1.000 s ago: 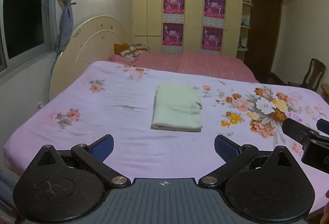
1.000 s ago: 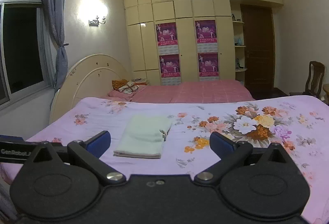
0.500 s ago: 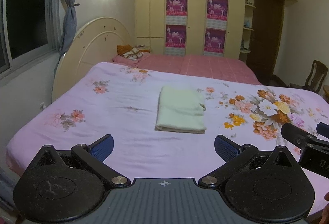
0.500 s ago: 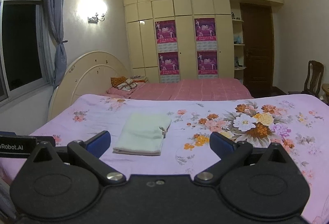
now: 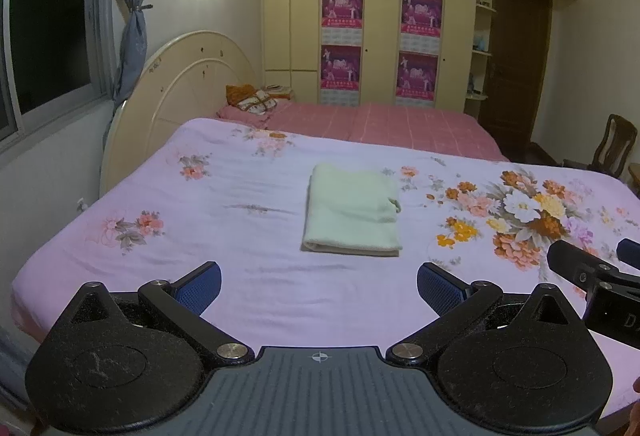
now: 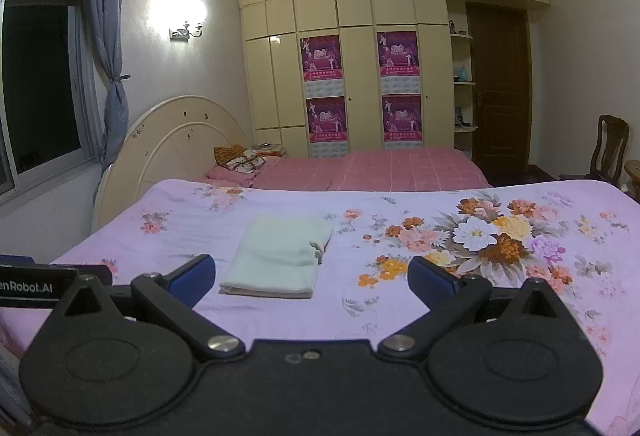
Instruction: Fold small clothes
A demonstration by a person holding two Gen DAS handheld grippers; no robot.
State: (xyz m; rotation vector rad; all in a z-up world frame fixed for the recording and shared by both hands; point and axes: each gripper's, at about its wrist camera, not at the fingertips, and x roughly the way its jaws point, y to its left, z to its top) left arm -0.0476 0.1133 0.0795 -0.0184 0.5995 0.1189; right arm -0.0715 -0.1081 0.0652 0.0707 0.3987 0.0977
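Observation:
A pale green garment (image 5: 352, 212) lies folded into a neat rectangle on the lilac floral bedspread (image 5: 240, 212), also seen in the right wrist view (image 6: 280, 260). My left gripper (image 5: 319, 290) hangs open near the bed's front edge, well short of the garment, nothing between its blue pads. My right gripper (image 6: 311, 282) is open too and holds nothing; the garment sits beyond its left finger. The right gripper's body (image 5: 592, 276) shows at the right edge of the left wrist view. The left gripper's body (image 6: 36, 282) shows at the left edge of the right wrist view.
A second bed with a pink checked cover (image 5: 384, 124) and a pillow pile (image 5: 252, 102) lies behind. A cream headboard (image 5: 176, 92) stands left, a wardrobe wall (image 6: 360, 76) behind, a wooden chair (image 5: 612, 144) and a dark door (image 6: 500, 92) at right.
Both grippers have drawn back and tilted up a little from the bed; the folded garment looks smaller and lower. It has not moved. Both stayed open.

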